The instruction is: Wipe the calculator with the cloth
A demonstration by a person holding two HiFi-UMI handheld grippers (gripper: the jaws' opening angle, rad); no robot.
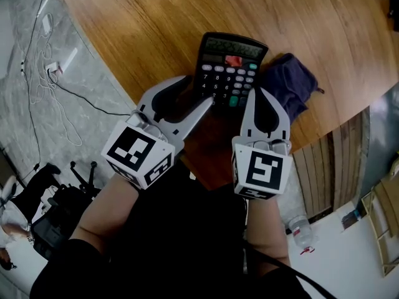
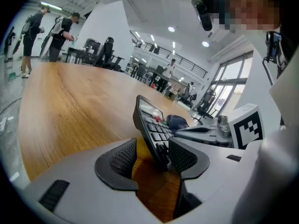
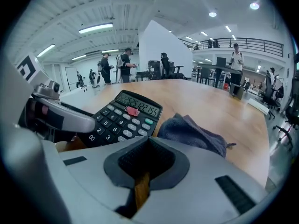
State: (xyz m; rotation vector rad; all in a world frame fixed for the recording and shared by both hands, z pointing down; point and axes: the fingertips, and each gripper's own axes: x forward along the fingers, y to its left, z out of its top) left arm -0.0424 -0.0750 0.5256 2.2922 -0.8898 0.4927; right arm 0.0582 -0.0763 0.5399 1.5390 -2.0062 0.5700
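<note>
The calculator (image 1: 227, 70) lies on the wooden surface (image 1: 156, 30) right in front of me, with the dark cloth (image 1: 288, 86) bunched just beside its right edge. My left tool (image 1: 196, 92) stands wide, with the calculator's near corner between its jaws, close to one pad and clear of the other. I judge it should close gently there, off the keys, to steady the calculator. My right tool (image 1: 259, 95) is closed on nothing, so it must open and pinch a thick fold of cloth before any wiping.
</note>
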